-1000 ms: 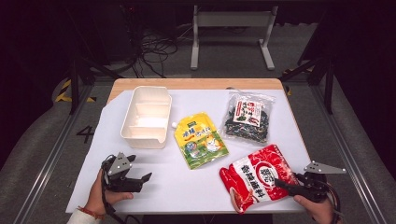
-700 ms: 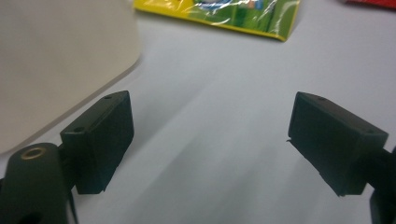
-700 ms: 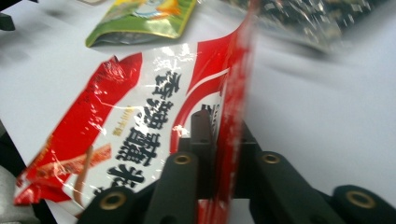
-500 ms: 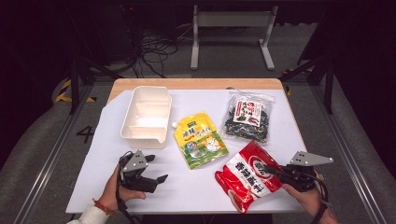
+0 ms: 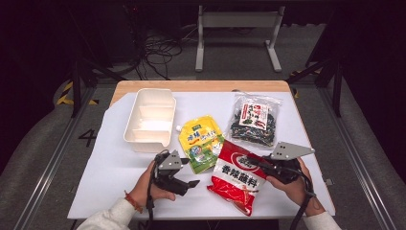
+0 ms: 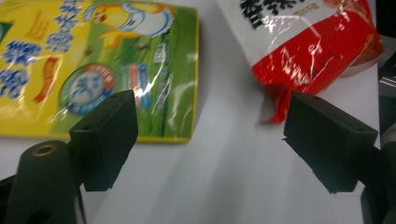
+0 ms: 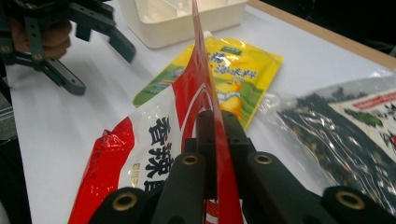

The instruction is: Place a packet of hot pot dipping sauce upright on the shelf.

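1. The right gripper (image 7: 217, 135) is pinching the red packet's (image 5: 239, 175) edge between pressed jaws, a grip the right gripper view is making plain.
2. The left gripper (image 6: 210, 135) is holding its jaws spread above the counter (image 5: 110, 163), between the yellow pouch (image 6: 93, 60) and the red packet.
3. Since a second ago, both grippers have moved inward and the red packet has shifted toward the yellow pouch.

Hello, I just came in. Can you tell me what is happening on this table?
A person holds a tool in each hand at a white table. The right tool is shut on the edge of the red packet, tilting that edge up. The left tool is open, near the yellow pouch but holding nothing. A clear bag of dark dried food and a white divided box lie untouched.
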`<state>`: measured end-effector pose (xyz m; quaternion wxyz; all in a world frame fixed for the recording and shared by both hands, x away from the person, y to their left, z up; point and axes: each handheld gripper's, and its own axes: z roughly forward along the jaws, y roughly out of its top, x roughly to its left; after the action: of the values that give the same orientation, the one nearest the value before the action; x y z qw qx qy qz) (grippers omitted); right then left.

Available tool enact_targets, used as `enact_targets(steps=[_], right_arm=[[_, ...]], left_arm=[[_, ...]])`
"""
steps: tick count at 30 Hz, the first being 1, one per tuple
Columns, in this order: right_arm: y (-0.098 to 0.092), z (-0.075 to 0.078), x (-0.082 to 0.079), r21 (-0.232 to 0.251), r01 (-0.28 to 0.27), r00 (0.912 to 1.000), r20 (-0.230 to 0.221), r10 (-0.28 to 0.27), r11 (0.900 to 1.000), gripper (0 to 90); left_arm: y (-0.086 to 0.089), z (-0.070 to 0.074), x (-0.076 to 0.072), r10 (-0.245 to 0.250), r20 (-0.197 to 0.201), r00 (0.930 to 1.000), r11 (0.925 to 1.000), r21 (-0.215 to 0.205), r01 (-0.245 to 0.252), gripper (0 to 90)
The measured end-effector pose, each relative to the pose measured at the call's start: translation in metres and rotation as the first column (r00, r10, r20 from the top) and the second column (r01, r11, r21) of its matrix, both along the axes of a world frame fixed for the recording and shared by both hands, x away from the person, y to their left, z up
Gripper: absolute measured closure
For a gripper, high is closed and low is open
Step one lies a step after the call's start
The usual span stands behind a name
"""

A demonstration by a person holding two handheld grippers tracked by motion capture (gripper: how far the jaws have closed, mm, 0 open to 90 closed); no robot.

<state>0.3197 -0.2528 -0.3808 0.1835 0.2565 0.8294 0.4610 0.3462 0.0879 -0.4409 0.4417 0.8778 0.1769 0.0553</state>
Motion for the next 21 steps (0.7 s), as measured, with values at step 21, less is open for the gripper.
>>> enact_targets(steps=[21], right_arm=[[0.02, 0.015, -0.012, 0.036, -0.104, 0.989, 0.11, 0.1, 0.994, 88.7]], left_arm=[[-0.067, 0.002, 0.021, -0.161, -0.044, 0.986, 0.9768, -0.15, 0.153, 43.7]])
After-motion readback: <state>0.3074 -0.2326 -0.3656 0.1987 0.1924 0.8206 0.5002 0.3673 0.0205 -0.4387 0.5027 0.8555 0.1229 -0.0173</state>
